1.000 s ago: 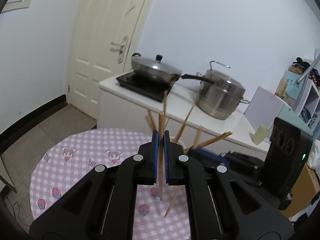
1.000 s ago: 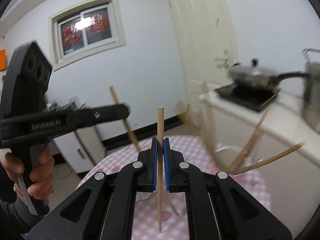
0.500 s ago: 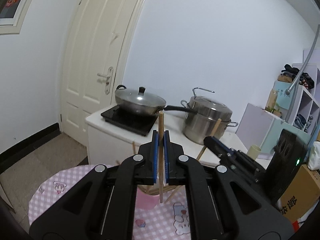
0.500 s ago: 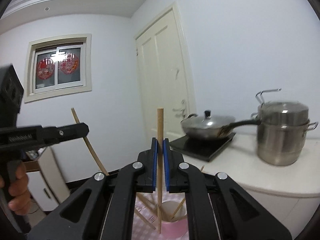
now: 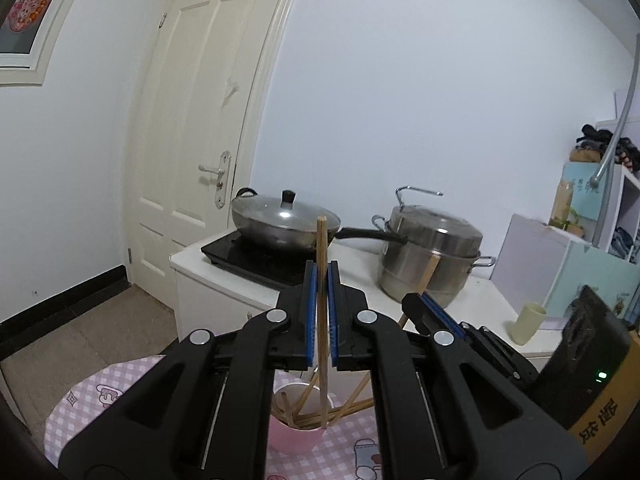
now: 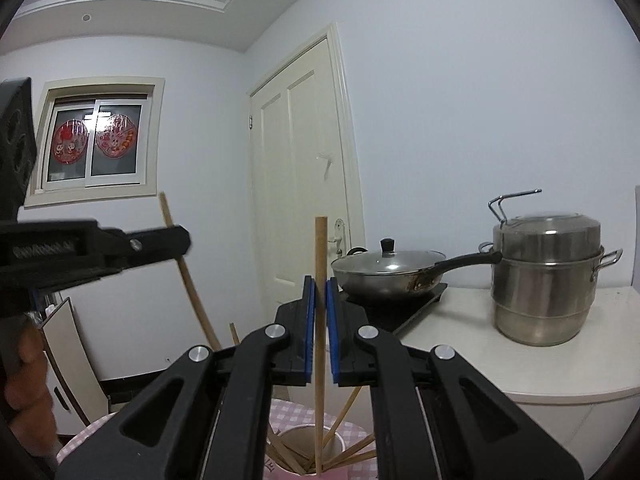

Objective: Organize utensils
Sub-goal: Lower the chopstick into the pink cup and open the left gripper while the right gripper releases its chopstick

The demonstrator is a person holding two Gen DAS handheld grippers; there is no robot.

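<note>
Each black two-finger gripper with blue pads is clamped on one upright wooden chopstick: the left gripper point(image 5: 322, 280) holds the left chopstick point(image 5: 322, 304) and the right gripper point(image 6: 320, 294) holds the right chopstick point(image 6: 319, 320), both lower tips hanging over the round pink cup point(image 5: 298, 438) on the pink checked tablecloth point(image 5: 92, 404), where other chopsticks already lean. The step in hand appears to be delivery into the cup; the next move likely calls for lowering each tip inside the rim before letting go.

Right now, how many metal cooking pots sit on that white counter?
2: a lidded wok on the black cooktop, and a tall steamer pot at its right.
</note>
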